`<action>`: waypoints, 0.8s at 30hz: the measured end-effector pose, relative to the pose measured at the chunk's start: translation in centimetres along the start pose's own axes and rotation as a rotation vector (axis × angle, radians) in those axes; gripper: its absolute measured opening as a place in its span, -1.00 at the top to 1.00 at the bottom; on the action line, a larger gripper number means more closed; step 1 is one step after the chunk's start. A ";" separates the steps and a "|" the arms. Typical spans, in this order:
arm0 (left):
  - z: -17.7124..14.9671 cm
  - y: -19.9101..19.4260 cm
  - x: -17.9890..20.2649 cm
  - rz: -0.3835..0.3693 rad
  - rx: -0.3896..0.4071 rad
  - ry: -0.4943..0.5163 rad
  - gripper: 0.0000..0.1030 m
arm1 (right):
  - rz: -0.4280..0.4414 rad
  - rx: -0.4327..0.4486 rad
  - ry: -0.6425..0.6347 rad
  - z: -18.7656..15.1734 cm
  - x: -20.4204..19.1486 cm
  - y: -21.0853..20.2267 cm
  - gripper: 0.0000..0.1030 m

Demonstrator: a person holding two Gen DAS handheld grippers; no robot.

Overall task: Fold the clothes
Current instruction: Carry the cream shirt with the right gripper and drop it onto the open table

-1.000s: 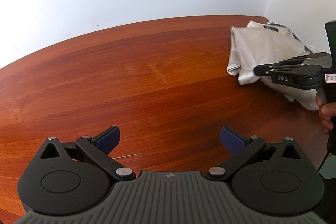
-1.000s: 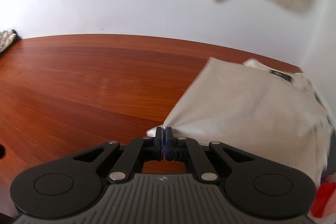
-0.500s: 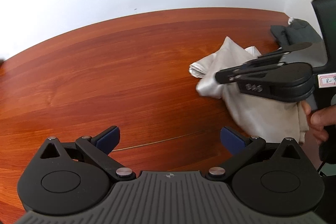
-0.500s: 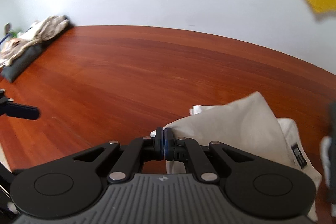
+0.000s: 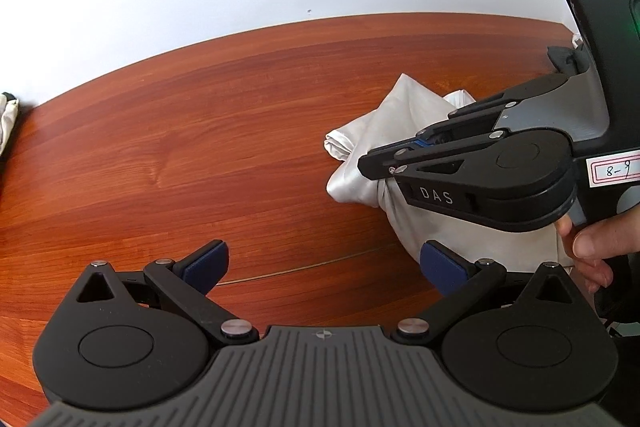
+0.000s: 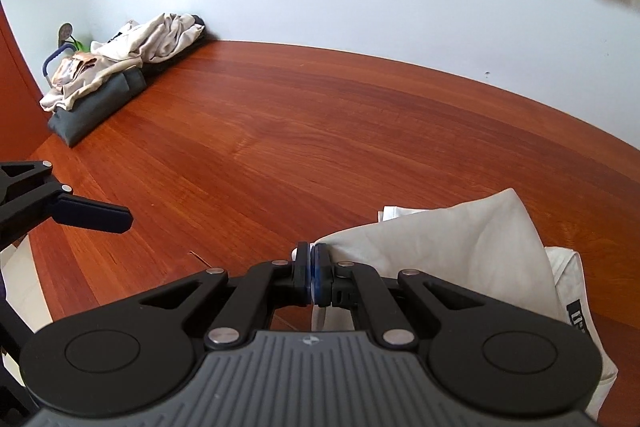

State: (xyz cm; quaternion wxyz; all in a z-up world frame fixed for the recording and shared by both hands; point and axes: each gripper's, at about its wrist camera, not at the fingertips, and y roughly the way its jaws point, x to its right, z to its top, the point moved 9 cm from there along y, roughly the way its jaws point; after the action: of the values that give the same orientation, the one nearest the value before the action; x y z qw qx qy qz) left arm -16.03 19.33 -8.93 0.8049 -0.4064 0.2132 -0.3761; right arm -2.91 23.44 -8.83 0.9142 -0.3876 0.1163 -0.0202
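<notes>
We see the white garment [image 5: 380, 131] bunched on the wooden table [image 5: 200, 147], one edge lifted. The right gripper [image 6: 311, 277], reaching level from the right, has its jaws clamped on that edge. The left gripper [image 5: 324, 263] hovers low over bare wood, jaws spread wide, holding nothing.

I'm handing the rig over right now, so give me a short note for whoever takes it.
Right tool: shut on a corner of the white garment, which is bunched on the wooden table.
Left tool: open, empty, hovering above bare table beside the garment.
Pile of clothes: at the far corner.
Done: garment picked out.
Left: spread it flat, fold it.
</notes>
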 end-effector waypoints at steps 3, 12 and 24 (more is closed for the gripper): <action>0.1 0.1 0.9 -0.010 -0.001 0.007 -1.00 | -0.001 -0.001 0.006 -1.2 0.7 -1.0 0.63; 0.5 0.5 3.7 -0.041 -0.006 0.028 -1.00 | -0.023 -0.017 0.021 -4.8 4.7 -4.7 0.35; 1.7 1.8 12.8 -0.126 -0.017 0.079 -0.99 | -0.069 -0.055 0.048 -10.8 13.8 -10.9 0.35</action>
State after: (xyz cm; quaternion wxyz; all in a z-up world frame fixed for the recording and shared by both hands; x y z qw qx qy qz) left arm -6.16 10.90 -9.91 0.7669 -0.4107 0.2221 -0.4402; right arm 8.60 6.48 -10.96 0.8990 -0.4157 0.1254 -0.0577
